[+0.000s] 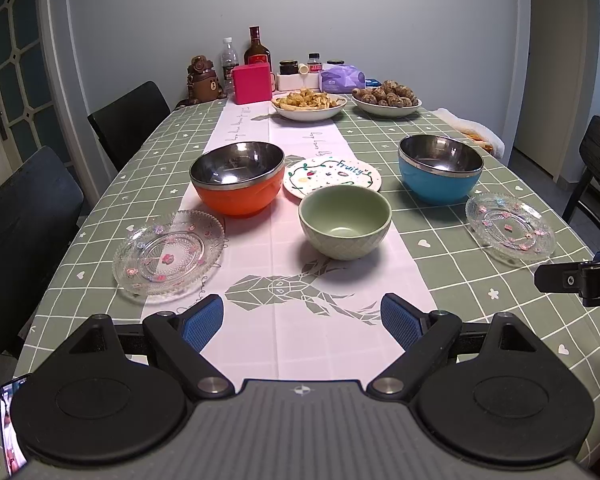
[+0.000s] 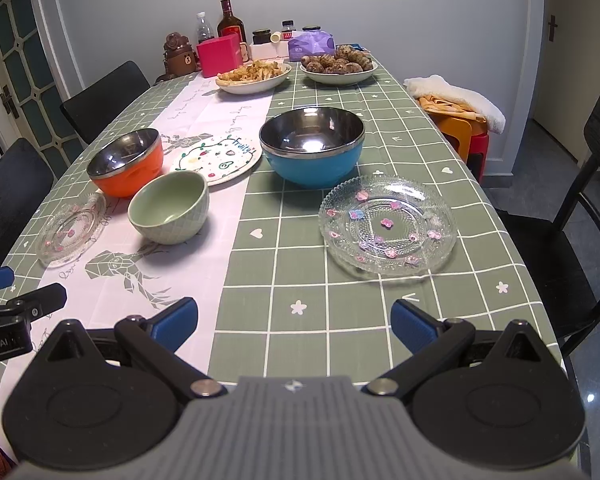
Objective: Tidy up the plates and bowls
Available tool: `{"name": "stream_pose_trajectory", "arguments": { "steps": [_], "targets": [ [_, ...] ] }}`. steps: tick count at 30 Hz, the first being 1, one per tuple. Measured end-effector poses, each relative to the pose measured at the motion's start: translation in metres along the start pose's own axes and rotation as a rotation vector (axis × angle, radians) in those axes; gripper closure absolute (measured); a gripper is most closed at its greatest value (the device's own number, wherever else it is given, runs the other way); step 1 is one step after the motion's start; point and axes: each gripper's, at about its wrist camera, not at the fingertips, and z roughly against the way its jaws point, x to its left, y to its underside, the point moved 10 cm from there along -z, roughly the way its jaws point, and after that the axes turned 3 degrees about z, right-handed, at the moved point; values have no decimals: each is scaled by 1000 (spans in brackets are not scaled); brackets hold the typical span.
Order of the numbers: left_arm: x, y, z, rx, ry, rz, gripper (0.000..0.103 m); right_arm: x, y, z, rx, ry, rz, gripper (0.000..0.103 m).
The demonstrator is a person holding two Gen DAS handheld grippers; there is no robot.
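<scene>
While the green bowl (image 1: 345, 222) sits at the centre of the counter (image 1: 460, 280), the orange bowl (image 1: 237, 178) is at 10 o'clock, the blue bowl (image 1: 440, 169) at 2, glass plates (image 1: 168, 257) at 8 and 4. Both the left hand-held gripper (image 1: 302, 322) and the right hand-held gripper (image 2: 294, 322) are wide open and empty.

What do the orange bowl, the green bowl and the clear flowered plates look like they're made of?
Orange bowl: mirror-like metal liner, probably stainless steel, in a smooth orange shell, likely plastic. Green bowl: looks like glazed ceramic, with a soft sheen and a raised diamond pattern outside. The two clear plates: see-through with beaded rims and small pink flowers, so pressed glass, possibly clear plastic.
</scene>
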Motion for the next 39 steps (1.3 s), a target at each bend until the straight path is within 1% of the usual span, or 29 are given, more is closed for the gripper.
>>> {"name": "stream_pose_trajectory", "arguments": {
  "steps": [8, 12, 13, 14, 15, 17, 18, 19, 21, 22, 24, 25, 27, 29, 31, 33, 34, 36, 39],
  "targets": [
    [1, 0, -1, -7, 10, 7, 0, 1, 0, 0, 2, -5, 1, 3],
    [2, -1, 0, -21, 20, 19, 0, 3, 0, 1, -19, -41, 8, 3],
    [1, -2, 0, -31, 28, 19, 3, 4, 0, 2, -33, -53, 10, 3],
    [0, -3, 2, -44, 38, 17, 8, 5, -1, 2, -48, -60, 16, 3],
    [-2, -4, 2, -55, 46, 14, 10, 6, -1, 3, -64, -63, 27, 3],
    [-6, -5, 1, -58, 58, 9, 17, 7, -2, 3, -90, -60, 56, 3],
    [-9, -5, 0, -56, 79, 9, 20, 6, -2, 2, -97, -55, 66, 3],
    [-13, -5, 0, -53, 109, 13, 26, 6, -3, 2, -98, -49, 72, 3],
    [-21, -6, -1, -53, 164, 47, 28, 6, -3, 1, -81, -52, 85, 3],
    [-23, -7, 0, -61, 179, 70, 29, 8, -4, 1, -71, -64, 101, 3],
    [-29, -10, -1, -71, 184, 74, 30, 11, -6, 5, -84, -73, 143, 3],
    [-34, -12, -1, -75, 182, 58, 32, 10, -8, 7, -94, -58, 167, 3],
    [-43, -16, -2, -81, 175, 26, 35, 6, -14, 8, -95, -19, 213, 3],
    [-51, -23, -2, -94, 168, 15, 37, -3, -20, 6, -74, 2, 225, 3],
    [-60, -31, -3, -115, 164, 21, 37, -15, -28, 2, -47, 6, 205, 4],
    [-70, -40, -7, -130, 175, 40, 37, -29, -39, -4, -31, 16, 173, 6],
    [-76, -45, -10, -135, 186, 46, 37, -36, -45, -8, -29, 22, 156, 9],
    [-88, -52, -18, -140, 199, 39, 37, -50, -58, -15, -33, 33, 114, 11],
    [-107, -57, -36, -93, 233, 34, 44, -69, -73, -30, -42, 63, 71, 11]
  ]
}}
